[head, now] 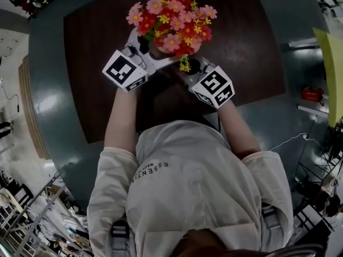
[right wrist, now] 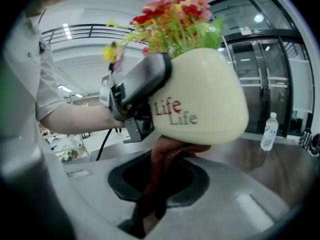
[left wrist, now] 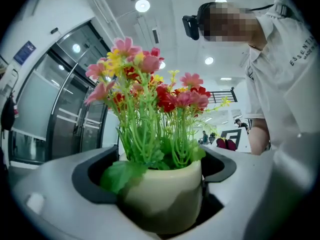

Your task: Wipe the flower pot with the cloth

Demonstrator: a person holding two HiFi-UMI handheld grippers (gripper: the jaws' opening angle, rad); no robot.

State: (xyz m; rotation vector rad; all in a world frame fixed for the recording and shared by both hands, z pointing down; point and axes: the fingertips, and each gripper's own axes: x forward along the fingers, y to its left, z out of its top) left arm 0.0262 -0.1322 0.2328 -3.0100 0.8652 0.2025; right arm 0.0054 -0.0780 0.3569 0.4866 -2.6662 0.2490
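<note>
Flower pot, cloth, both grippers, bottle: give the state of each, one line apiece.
left gripper: shut on the flower pot.
right gripper: shut on the cloth.
flower pot: held off the table, flowers standing in it.
cloth: top end against the flower pot's underside.
bottle: upright on the table.

Count: 1 flower pot, 1 bunch of flowers in it, 1 cloth. 2 claws: left claw, right claw. 2 marker cubes. 1 tabletop. 1 water bottle, right edge of the right gripper view.
</note>
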